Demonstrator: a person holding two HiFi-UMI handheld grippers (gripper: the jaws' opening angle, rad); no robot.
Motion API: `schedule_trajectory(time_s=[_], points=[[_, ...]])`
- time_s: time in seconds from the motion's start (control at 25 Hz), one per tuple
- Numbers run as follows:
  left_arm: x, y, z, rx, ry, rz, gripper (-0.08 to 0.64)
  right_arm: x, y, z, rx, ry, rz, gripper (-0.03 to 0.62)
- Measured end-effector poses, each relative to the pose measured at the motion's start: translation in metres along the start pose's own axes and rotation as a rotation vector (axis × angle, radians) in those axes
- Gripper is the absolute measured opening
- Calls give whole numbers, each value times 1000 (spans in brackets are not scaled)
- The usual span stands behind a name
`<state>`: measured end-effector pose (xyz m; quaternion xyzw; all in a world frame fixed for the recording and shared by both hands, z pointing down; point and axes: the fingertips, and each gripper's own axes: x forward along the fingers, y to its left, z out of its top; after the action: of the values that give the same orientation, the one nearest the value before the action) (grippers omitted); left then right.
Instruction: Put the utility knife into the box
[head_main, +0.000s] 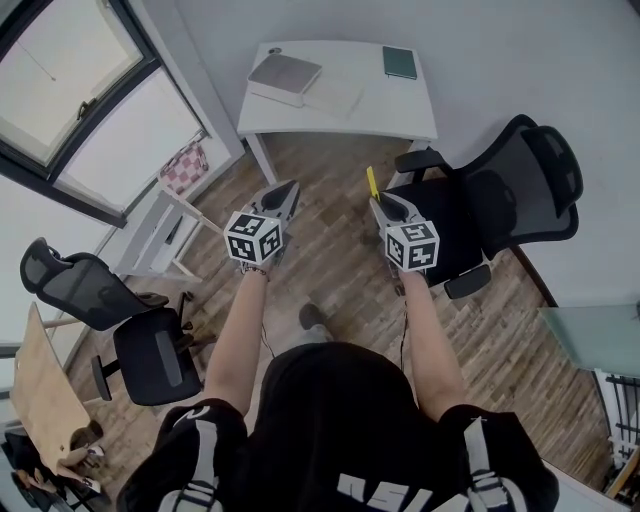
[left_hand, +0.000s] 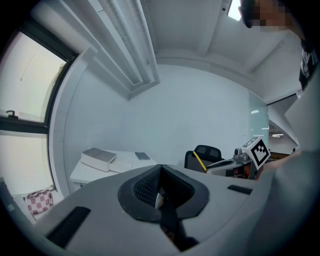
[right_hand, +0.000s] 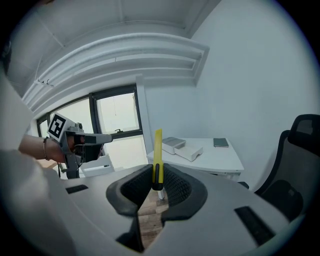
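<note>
A yellow utility knife (head_main: 372, 183) sticks up out of my right gripper (head_main: 379, 204), which is shut on its lower end. In the right gripper view the knife (right_hand: 158, 150) stands upright between the pads of that gripper (right_hand: 157, 182). My left gripper (head_main: 288, 192) is held level with it, to the left, shut with nothing in it; its own view shows the pads (left_hand: 146, 186) closed to a point. The grey-lidded white box (head_main: 285, 78) lies on the white table (head_main: 400, 115) far ahead, with a white tray part (head_main: 335, 95) beside it. Both grippers hang in mid-air over the wooden floor, well short of the table.
A dark green notebook (head_main: 399, 62) lies at the table's right end. A black office chair (head_main: 500, 200) stands just right of my right gripper. Another black chair (head_main: 120, 320) and a white drawer unit (head_main: 150, 235) stand at the left by the window. A glass tabletop (head_main: 590, 340) is at the far right.
</note>
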<state>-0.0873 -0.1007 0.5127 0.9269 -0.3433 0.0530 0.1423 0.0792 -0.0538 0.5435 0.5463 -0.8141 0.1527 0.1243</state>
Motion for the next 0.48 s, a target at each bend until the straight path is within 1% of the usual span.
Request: schedule_trajectory(time_s=[0.12,0.24,0.48], points=[[7,10,1,14,9,-17,25,12,-2,2,3,4,-14,80],[11,18,2,10,8,-33,25,21,-1,3,2,9,-25,80],[16,40,5,-9,-3,-31,25,38,1,2,1,25,-28,80]])
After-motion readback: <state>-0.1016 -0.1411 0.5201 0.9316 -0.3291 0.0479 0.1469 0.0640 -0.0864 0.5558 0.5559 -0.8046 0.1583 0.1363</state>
